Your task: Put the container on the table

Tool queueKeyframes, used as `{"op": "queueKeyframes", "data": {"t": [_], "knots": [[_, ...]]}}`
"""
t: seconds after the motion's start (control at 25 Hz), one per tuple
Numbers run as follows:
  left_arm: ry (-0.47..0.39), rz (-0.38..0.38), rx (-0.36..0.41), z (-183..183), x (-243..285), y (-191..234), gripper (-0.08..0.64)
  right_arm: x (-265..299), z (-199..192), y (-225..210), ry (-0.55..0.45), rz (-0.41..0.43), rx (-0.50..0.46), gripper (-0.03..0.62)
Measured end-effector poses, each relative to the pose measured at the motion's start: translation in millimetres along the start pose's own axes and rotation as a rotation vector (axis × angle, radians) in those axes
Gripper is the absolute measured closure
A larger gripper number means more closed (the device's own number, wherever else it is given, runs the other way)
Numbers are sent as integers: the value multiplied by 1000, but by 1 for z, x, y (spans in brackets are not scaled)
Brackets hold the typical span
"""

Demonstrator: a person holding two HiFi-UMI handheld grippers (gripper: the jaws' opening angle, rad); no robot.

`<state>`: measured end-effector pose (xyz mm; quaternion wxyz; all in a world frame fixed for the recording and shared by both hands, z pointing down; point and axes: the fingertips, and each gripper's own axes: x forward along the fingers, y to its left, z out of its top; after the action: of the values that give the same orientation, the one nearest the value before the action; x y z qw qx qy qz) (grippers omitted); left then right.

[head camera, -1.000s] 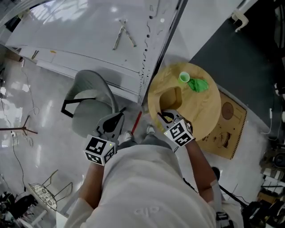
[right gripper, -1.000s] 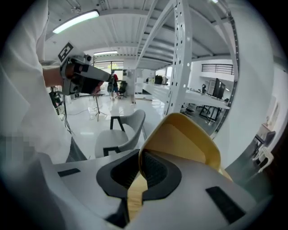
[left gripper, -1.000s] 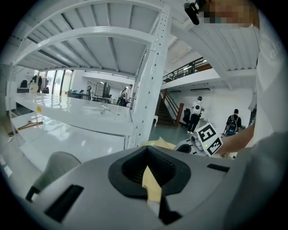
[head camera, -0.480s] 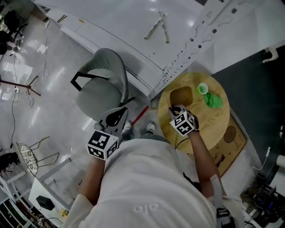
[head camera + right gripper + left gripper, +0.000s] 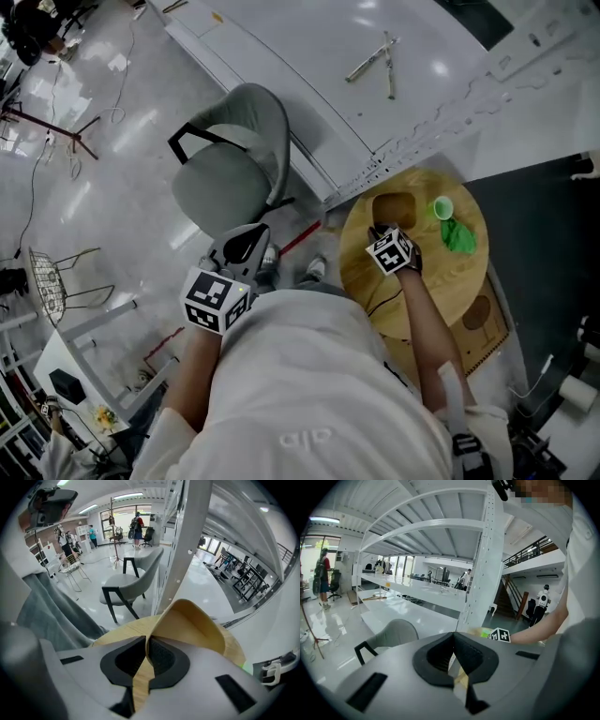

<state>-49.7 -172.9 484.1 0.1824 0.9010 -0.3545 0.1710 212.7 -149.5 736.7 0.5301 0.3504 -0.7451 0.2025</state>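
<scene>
A wooden container [image 5: 395, 210] with rounded corners is over the far part of a round wooden table [image 5: 427, 295] at the right of the head view. My right gripper [image 5: 382, 231] is shut on its near wall. In the right gripper view the pads [image 5: 159, 656] pinch the thin wooden wall [image 5: 194, 625], which curves up beyond my right gripper [image 5: 146, 641]. Whether the container rests on the table top I cannot tell. My left gripper [image 5: 251, 236] is lower left, beside a grey chair, shut with nothing held. In its own view, my left gripper [image 5: 453, 633] has its tips together.
A green cup [image 5: 442, 207] and a green cloth [image 5: 459, 234] lie on the round table right of the container. The grey chair [image 5: 230, 173] stands between me and a long white bench [image 5: 309, 56] with tools on it. A perforated white post [image 5: 185, 550] rises close behind the table.
My right gripper has sunk toward the round table with the container in it. My left gripper has shifted a little beside the chair. The head view has swung, so everything sits further right.
</scene>
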Motion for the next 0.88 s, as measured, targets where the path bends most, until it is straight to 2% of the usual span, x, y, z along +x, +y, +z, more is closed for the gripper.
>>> {"op": "queueKeyframes", "data": {"t": [0.48,0.88], "knots": [[28,87,-50,-19,-19,9,545,39,-21,-32,88,-45,-12,554],[44,93,-49,-23,-23,20,545,47,-11,-53,77,-81,29,549]]}}
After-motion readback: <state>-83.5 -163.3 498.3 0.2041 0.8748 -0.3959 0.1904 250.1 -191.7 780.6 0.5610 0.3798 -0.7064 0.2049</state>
